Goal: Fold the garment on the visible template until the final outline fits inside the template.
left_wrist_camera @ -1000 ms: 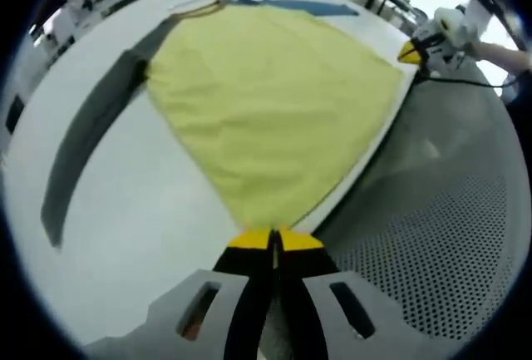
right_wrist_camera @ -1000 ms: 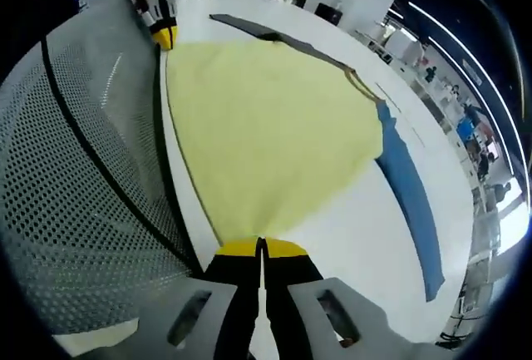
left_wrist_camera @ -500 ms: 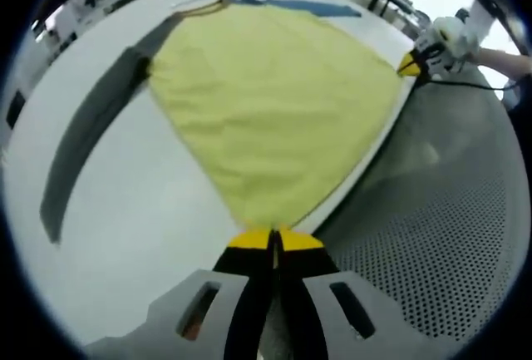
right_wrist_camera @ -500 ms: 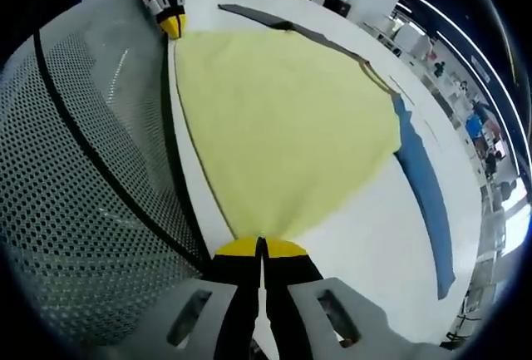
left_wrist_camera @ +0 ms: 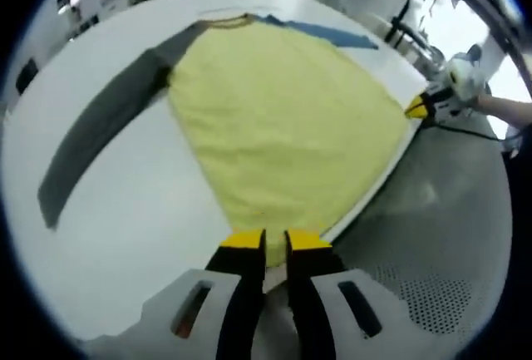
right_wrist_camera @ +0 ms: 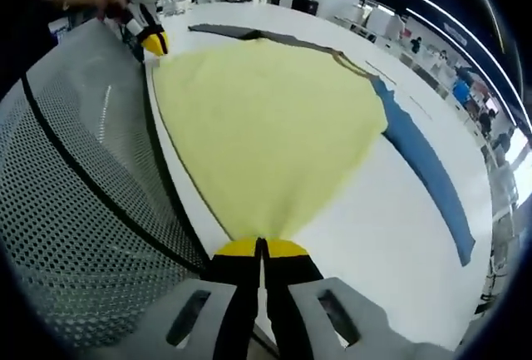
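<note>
A yellow garment [left_wrist_camera: 283, 119] lies spread flat on the white table [left_wrist_camera: 108, 227], with a dark grey sleeve [left_wrist_camera: 108, 127] stretched out on one side and a blue sleeve [left_wrist_camera: 324, 32] on the other. My left gripper [left_wrist_camera: 275, 241] stands open at the garment's near hem corner, with a narrow gap between its yellow tips. My right gripper [right_wrist_camera: 261, 248] is shut on the other hem corner of the garment [right_wrist_camera: 266, 119]. The right gripper [left_wrist_camera: 420, 108] also shows in the left gripper view, held by a hand. In the right gripper view the left gripper [right_wrist_camera: 152, 41] sits at the far corner.
A grey perforated mesh surface [right_wrist_camera: 75, 210] with a dark rim runs along the table edge by the hem, also seen as mesh [left_wrist_camera: 432, 235]. The grey sleeve [right_wrist_camera: 241, 33] and blue sleeve [right_wrist_camera: 424, 169] reach across the table [right_wrist_camera: 391, 252]. Benches and equipment stand far behind.
My left gripper's jaws have parted and let go of the hem corner. The right gripper stays shut on its corner. Both views shifted slightly with the hands.
</note>
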